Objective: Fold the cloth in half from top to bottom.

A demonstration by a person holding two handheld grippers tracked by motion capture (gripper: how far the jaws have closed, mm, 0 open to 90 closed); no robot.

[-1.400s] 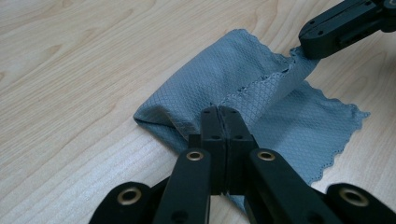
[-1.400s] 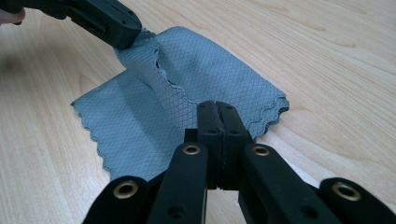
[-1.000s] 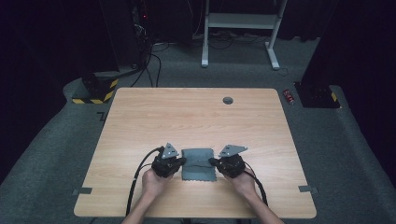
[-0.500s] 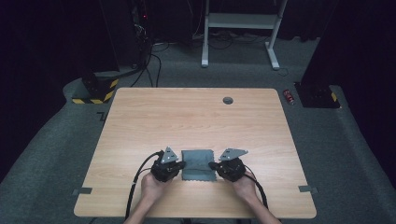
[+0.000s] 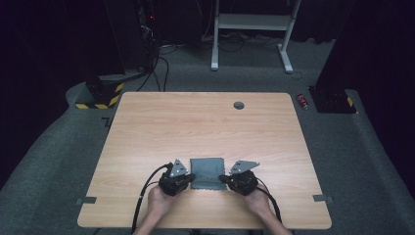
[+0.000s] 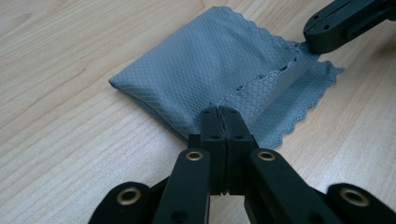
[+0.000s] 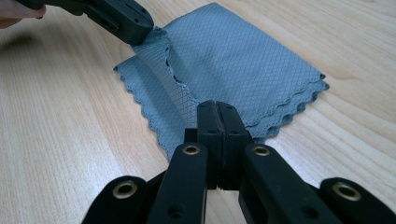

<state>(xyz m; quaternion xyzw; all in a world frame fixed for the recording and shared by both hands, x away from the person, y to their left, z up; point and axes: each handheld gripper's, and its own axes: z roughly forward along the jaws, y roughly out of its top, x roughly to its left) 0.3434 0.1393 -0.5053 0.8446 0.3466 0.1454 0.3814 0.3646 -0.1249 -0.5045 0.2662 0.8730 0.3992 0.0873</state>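
Note:
A folded grey cloth [image 5: 207, 170] with scalloped edges lies near the front edge of the wooden table [image 5: 195, 122]. My left gripper [image 5: 190, 181] is shut on the near left corner of the cloth's top layer [image 6: 261, 88]. My right gripper [image 5: 225, 181] is shut on the near right corner of the same layer [image 7: 187, 100]. That layer's edge is lifted a little and stretched between the two grippers, with the lower layer [image 6: 299, 109] flat on the table. In the left gripper view the right gripper [image 6: 343, 23] is at top right; in the right gripper view the left gripper [image 7: 123, 21] is at top left.
A round cable hole [image 5: 238, 105] sits near the table's far edge. Black cables [image 5: 147, 188] trail from the grippers toward the person. Beyond the table, a yellow-and-black striped base [image 5: 100, 93] and a white frame [image 5: 252, 29] stand on the grey carpet.
Both hands have drawn slightly back toward the table's near edge while keeping hold of the cloth's corners. The cloth stays in the same place.

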